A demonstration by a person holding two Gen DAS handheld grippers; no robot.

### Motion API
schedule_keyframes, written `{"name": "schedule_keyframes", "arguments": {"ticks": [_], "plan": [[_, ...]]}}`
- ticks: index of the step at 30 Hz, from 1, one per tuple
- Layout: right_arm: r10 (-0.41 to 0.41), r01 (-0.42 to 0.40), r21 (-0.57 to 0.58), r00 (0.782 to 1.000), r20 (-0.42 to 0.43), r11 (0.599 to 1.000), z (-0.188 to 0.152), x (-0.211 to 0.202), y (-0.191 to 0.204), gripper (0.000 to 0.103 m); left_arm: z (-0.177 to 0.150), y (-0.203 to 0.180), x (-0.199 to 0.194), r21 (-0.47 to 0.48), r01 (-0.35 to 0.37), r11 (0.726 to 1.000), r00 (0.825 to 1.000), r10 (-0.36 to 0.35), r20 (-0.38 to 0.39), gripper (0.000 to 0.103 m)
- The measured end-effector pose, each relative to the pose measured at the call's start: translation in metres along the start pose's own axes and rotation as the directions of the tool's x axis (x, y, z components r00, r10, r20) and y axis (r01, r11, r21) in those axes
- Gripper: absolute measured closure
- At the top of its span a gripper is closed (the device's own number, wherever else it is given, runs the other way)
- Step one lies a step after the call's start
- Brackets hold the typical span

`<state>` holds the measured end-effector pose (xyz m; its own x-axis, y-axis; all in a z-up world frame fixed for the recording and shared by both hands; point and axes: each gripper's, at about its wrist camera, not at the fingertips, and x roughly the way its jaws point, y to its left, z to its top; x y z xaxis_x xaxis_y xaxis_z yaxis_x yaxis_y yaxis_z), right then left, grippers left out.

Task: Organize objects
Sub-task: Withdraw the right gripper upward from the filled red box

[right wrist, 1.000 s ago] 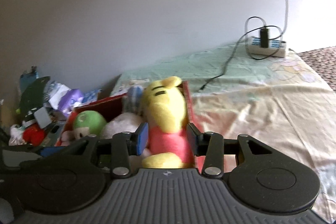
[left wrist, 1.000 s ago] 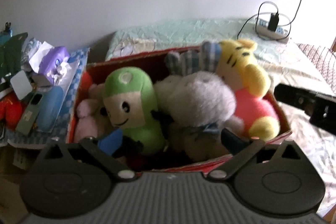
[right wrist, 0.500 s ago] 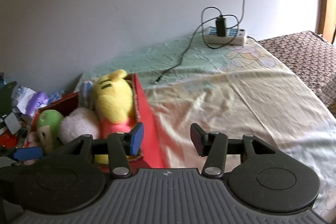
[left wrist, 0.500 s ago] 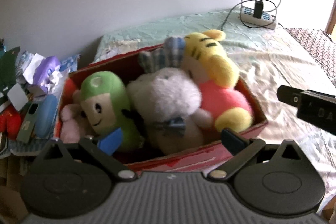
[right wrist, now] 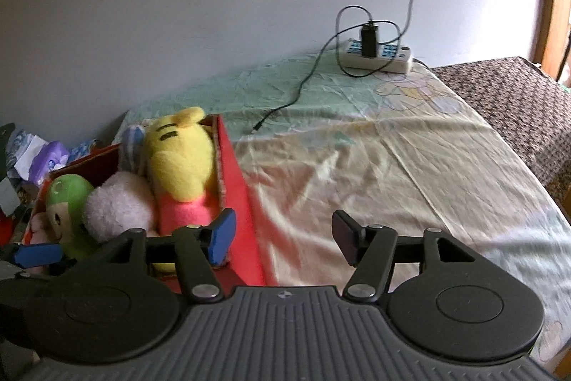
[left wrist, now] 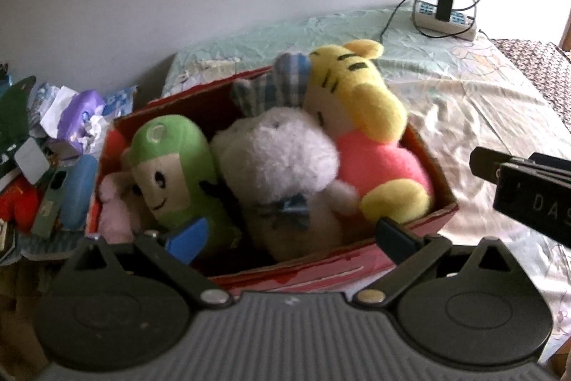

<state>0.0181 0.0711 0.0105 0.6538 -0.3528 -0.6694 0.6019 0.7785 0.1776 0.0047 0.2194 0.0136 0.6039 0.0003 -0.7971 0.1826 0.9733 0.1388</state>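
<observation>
A red cardboard box (left wrist: 442,166) on the bed holds several plush toys: a green one (left wrist: 175,163), a grey-white one (left wrist: 282,159), a yellow and pink bear (left wrist: 364,131) and a small pink one (left wrist: 114,209). My left gripper (left wrist: 289,238) is open and empty over the box's near edge. My right gripper (right wrist: 283,238) is open and empty, just right of the box (right wrist: 235,174), above the sheet. The bear (right wrist: 178,163) lies against the box's right wall. The right gripper's side shows at the right edge of the left wrist view (left wrist: 528,181).
A power strip (right wrist: 378,54) with a charger and cable lies at the far side of the bed by the wall. A pale wrinkled sheet (right wrist: 392,166) covers the bed. A cluttered pile with a purple tissue pack (left wrist: 78,120) sits left of the box.
My right gripper has moved right, away from the yellow bear, and its jaws have opened wider. My left gripper has pulled back slightly from the box and stays open.
</observation>
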Motion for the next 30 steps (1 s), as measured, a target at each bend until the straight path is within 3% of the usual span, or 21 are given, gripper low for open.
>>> {"name": "schedule_keyframes", "arguments": {"ticks": [18, 30], "plan": [[0.171, -0.177, -0.176, 0.984, -0.048, 0.968, 0.007, 0.012, 0.082, 0.038, -0.014, 0.078, -0.007, -0.177, -0.119, 0.977, 0.993, 0.116, -0.03, 0.002], [0.172, -0.184, -0.198, 0.982, -0.076, 0.963, 0.005, 0.022, 0.091, 0.035, -0.019, 0.09, -0.001, -0.211, -0.114, 0.971, 0.993, 0.105, -0.056, 0.002]]}}
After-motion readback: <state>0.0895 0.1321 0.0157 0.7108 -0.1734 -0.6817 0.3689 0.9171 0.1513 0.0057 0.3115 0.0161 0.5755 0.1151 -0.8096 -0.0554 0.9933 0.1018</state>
